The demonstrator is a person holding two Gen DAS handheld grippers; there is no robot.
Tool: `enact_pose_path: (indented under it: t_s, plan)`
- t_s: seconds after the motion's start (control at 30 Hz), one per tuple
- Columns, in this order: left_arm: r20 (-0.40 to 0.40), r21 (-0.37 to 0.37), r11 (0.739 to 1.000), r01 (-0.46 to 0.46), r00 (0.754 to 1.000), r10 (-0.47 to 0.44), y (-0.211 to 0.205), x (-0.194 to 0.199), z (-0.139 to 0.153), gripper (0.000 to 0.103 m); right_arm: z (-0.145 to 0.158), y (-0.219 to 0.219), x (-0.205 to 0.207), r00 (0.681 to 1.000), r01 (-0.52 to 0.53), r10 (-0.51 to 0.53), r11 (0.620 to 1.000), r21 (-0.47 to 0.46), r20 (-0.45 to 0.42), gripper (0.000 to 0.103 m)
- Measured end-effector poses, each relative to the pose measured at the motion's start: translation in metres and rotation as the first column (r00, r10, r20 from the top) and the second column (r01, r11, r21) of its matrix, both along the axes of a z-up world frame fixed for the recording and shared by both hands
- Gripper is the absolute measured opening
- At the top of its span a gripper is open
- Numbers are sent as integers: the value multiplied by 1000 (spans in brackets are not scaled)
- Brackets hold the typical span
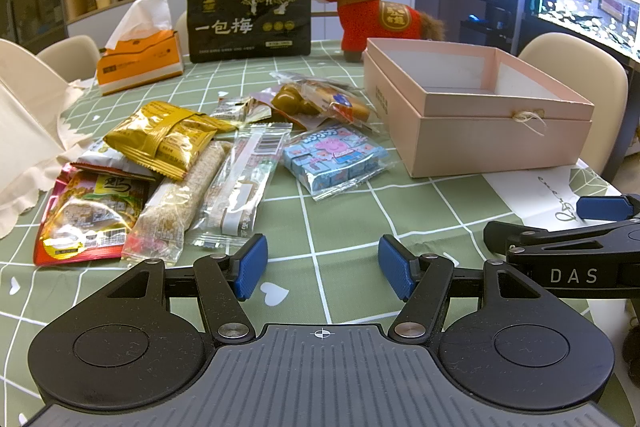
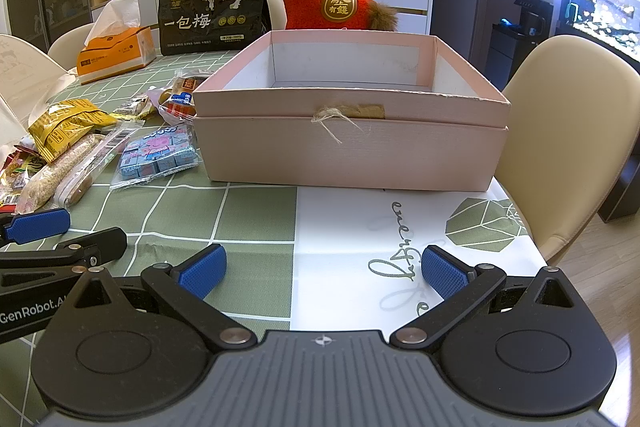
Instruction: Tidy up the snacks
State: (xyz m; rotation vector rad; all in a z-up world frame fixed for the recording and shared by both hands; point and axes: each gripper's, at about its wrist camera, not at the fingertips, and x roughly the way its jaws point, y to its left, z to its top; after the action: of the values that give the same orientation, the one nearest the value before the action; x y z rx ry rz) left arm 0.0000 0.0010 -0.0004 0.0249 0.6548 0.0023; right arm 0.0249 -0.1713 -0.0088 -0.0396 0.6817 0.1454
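Several snack packets lie in a loose heap on the green checked tablecloth: a yellow pack (image 1: 164, 139), a red pack (image 1: 88, 215), a long clear bar pack (image 1: 244, 179), a blue cartoon pack (image 1: 334, 157) and a clear bag of sweets (image 1: 320, 99). An open pink box (image 1: 480, 107) stands to their right; what I see of its inside is bare (image 2: 352, 67). My left gripper (image 1: 322, 267) is open and empty, just in front of the heap. My right gripper (image 2: 324, 271) is open and empty, in front of the box.
An orange tissue box (image 1: 140, 61), a big black plum bag (image 1: 248, 19) and a red plush horse (image 1: 372, 11) stand at the back of the table. Cream chairs (image 2: 568, 147) surround it. A white cloth (image 1: 28, 147) lies at the left.
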Motion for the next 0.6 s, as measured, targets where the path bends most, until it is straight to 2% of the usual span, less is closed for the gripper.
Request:
enact_pose_path:
  t_s: [0.6]
  plan:
    - [0, 4, 1000, 0, 1000, 0, 2, 3, 1, 69, -4, 3, 2, 1000, 0, 0, 1000, 1, 0, 103]
